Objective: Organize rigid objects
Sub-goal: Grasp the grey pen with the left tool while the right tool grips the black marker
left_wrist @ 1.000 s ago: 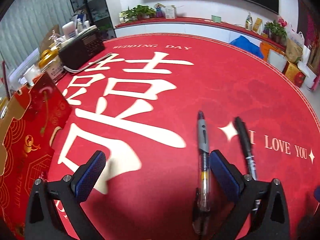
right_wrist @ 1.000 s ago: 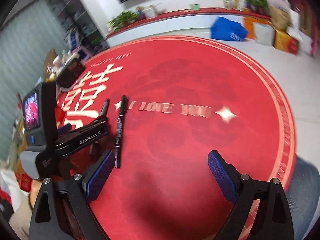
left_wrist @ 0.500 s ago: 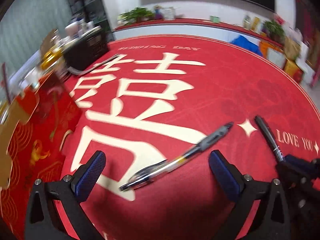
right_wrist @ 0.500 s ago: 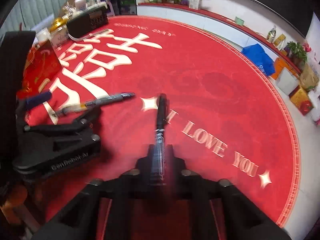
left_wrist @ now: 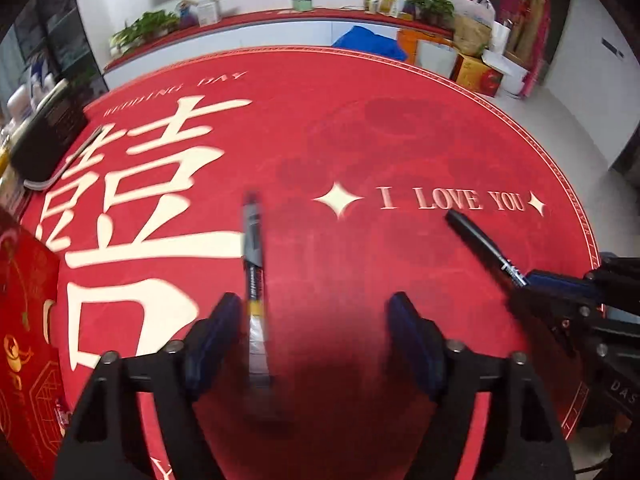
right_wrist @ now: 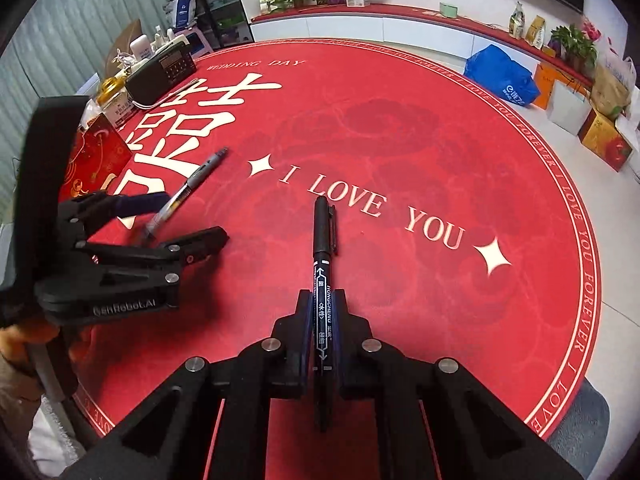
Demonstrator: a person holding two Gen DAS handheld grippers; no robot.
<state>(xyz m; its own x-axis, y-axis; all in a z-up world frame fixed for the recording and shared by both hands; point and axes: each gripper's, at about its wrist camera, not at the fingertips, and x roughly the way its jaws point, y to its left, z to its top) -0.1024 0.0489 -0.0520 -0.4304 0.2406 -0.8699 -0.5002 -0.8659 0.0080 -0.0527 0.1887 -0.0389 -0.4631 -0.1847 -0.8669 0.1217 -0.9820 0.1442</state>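
Your round red mat (right_wrist: pixel 400 128) looks like matt, short-napped cloth with cream lettering printed flat into it. The black marker (right_wrist: pixel 322 264) has a smooth, slightly glossy plastic barrel with white print. The gel pen (right_wrist: pixel 188 188) shows clear shiny plastic and a grey rubbery-looking grip. Your right hand-held gripper (right_wrist: pixel 322 328) is matt black plastic with bright metal screws and textured blue pads.

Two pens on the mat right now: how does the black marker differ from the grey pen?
The black marker is all black with white print and a clipped cap; the grey pen has a grey grip and a clear barrel. The marker is clamped in the shut right gripper; the grey pen lies between the closing jaws of the left gripper, near one pad, not yet pinched. The marker looks thicker. Both are slim pens over the red mat.
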